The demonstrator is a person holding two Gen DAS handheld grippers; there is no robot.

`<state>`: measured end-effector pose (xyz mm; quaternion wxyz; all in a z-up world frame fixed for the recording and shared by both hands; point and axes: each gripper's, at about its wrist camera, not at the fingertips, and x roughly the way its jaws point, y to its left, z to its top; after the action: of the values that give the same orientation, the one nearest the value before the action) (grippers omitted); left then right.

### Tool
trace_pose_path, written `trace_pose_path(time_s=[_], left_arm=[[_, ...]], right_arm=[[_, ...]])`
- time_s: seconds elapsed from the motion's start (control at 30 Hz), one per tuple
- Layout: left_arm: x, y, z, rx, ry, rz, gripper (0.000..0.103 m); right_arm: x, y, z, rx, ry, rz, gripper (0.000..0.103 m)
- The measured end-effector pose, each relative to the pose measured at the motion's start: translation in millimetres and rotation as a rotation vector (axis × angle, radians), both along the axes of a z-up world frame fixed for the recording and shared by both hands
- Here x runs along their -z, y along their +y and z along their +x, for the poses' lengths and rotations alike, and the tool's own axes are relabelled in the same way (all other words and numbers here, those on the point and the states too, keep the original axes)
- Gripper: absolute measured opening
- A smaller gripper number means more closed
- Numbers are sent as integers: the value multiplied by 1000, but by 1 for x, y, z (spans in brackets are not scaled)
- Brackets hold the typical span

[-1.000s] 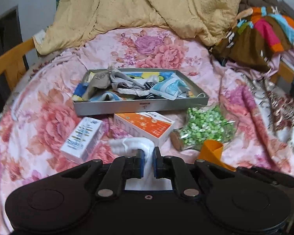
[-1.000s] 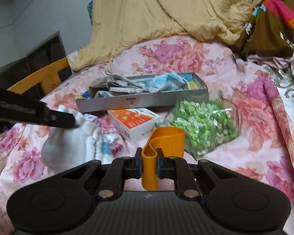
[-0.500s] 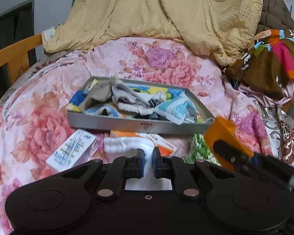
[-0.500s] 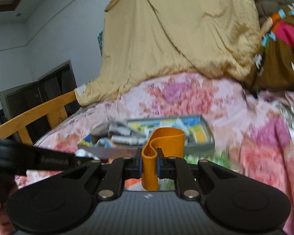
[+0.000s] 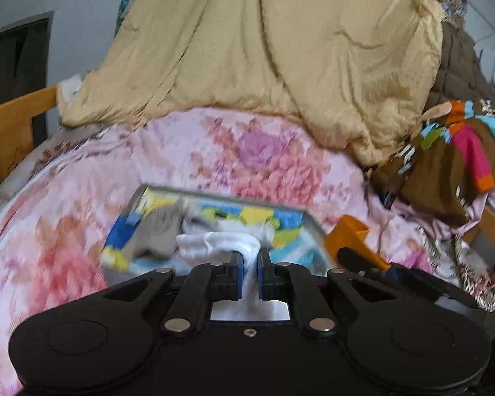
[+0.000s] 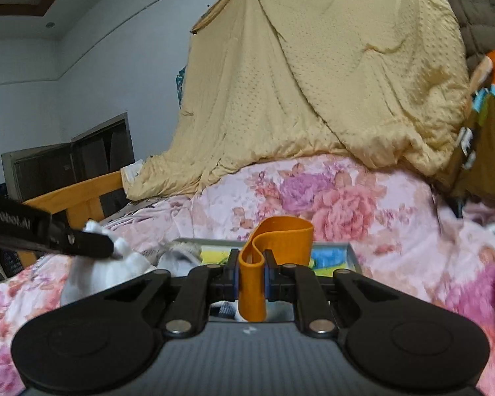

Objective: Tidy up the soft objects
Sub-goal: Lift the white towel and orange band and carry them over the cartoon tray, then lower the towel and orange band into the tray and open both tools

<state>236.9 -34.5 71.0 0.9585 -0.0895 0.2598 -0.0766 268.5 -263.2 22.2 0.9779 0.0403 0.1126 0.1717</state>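
We've got the left gripper (image 5: 250, 264) clamped on a white sock (image 5: 219, 242) — grey tray (image 5: 315, 222) just beyond, blurred.

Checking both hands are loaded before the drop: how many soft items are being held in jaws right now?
2. A white sock sits clamped in the left gripper, and a folded orange band in the right gripper. Both are near the tray.
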Motion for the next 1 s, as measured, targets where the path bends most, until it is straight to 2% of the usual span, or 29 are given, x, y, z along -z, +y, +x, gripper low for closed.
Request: trace_pose_path(time_s=[0.23,0.37,0.5,0.8,1.0], left_arm=[[0,8,61,41,-72,-80,8],[11,10,95,33,-90,-130,8],[30,5,123,30,-87,-140,8],[68,6,142,7,-27,-194,9],[82,4,141,-1,8,-181,14]], right_arm=[[6,1,46,28,15,-26,15],[16,2,65,26,61,-41,15],[23,-1,76,17,128,-19,15],[27,-12,87,22,222,29,19],[30,-13,92,30,258,35,27]])
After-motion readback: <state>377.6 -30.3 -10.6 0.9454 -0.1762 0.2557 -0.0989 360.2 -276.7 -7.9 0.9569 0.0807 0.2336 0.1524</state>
